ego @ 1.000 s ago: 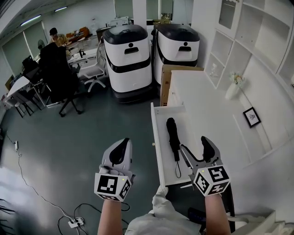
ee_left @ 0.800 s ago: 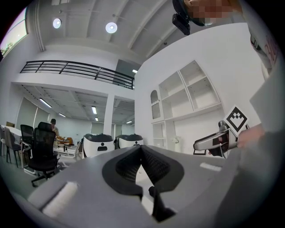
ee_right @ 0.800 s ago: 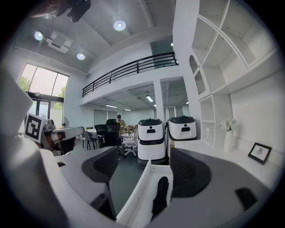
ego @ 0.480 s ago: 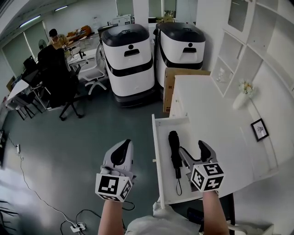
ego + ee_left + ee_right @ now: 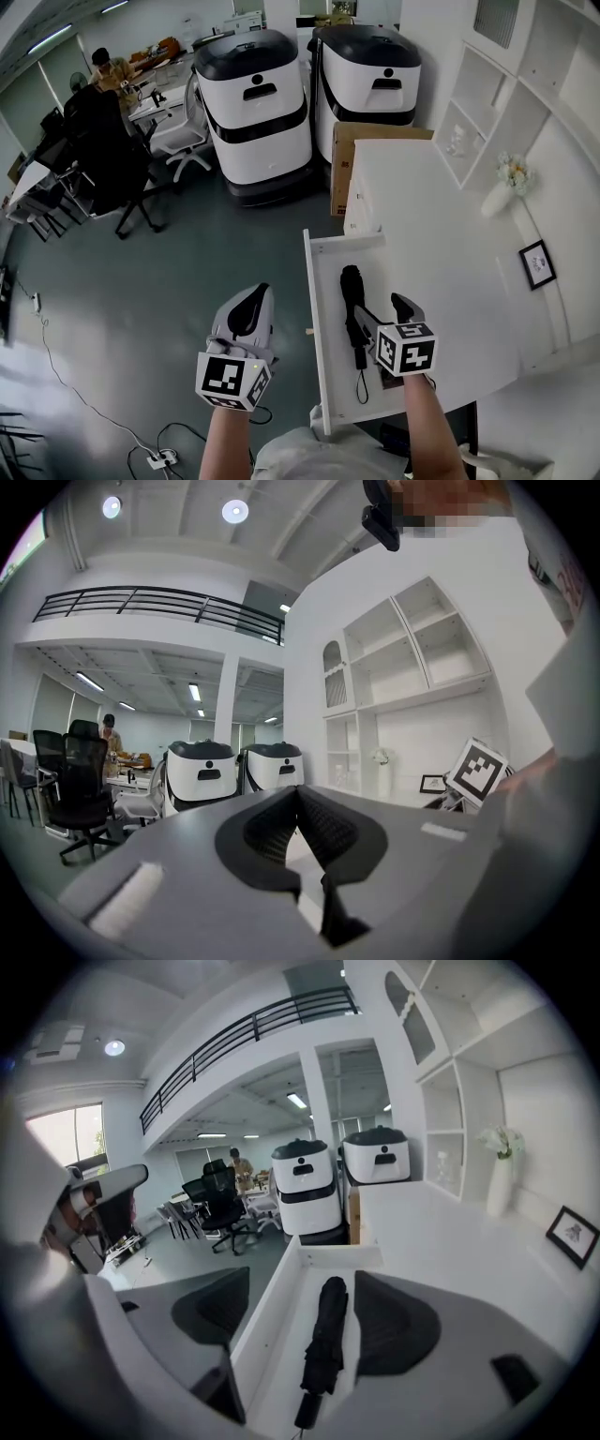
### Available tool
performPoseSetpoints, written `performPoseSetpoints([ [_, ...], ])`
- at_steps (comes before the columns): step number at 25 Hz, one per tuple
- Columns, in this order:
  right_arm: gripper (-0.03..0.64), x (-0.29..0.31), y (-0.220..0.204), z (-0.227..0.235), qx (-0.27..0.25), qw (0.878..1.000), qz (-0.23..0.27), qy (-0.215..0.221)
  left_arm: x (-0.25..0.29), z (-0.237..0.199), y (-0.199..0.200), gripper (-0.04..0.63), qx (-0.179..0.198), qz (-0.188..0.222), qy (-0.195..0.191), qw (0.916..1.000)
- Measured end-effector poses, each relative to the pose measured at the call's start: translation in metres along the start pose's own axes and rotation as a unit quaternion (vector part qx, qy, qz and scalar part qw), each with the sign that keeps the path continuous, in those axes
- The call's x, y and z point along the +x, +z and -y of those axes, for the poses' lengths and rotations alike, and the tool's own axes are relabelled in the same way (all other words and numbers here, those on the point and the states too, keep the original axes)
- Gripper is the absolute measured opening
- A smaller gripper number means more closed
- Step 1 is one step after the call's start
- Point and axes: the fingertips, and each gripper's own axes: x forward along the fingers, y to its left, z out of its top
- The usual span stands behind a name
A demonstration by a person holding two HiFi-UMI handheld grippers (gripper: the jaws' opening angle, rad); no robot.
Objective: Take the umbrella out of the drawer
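Observation:
A folded black umbrella [image 5: 351, 298] lies lengthwise in the open white drawer [image 5: 317, 309], its wrist strap trailing toward me. My right gripper [image 5: 383, 314] is open and hangs just above the umbrella's handle end. In the right gripper view the umbrella [image 5: 324, 1333] lies below the gap between the two spread jaws, untouched, next to the drawer's side wall [image 5: 265, 1321]. My left gripper [image 5: 246, 298] hovers over the grey floor to the left of the drawer. Its pads [image 5: 319, 822] are pressed together with nothing between them.
The drawer sticks out of a white cabinet top [image 5: 441, 244] that carries a vase of flowers [image 5: 503, 187] and a small picture frame [image 5: 537, 264]. Beyond stand two white-and-black machines [image 5: 258, 103], a cardboard box [image 5: 352, 155], office chairs, and a person at a desk [image 5: 103, 66]. Cables [image 5: 159, 457] lie on the floor.
My right gripper has moved left and forward, from the drawer's right side to over the umbrella's handle end. The left gripper has stayed put and shut.

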Motion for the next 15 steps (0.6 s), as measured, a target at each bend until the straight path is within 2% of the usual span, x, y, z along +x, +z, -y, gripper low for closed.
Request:
performPoseSetpoints([
  [5, 0.336, 0.018, -0.025, 0.007, 0.007, 0.999, -0.052, -0.008, 0.005, 0.004, -0.011, 0.011, 0.0, -0.014, -0.008, 0.9999],
  [15, 0.336, 0.051, -0.06, 0.009, 0.023, 0.994, -0.106, -0.022, 0.006, -0.002, -0.032, 0.011, -0.004, -0.039, -0.031, 0.9988],
])
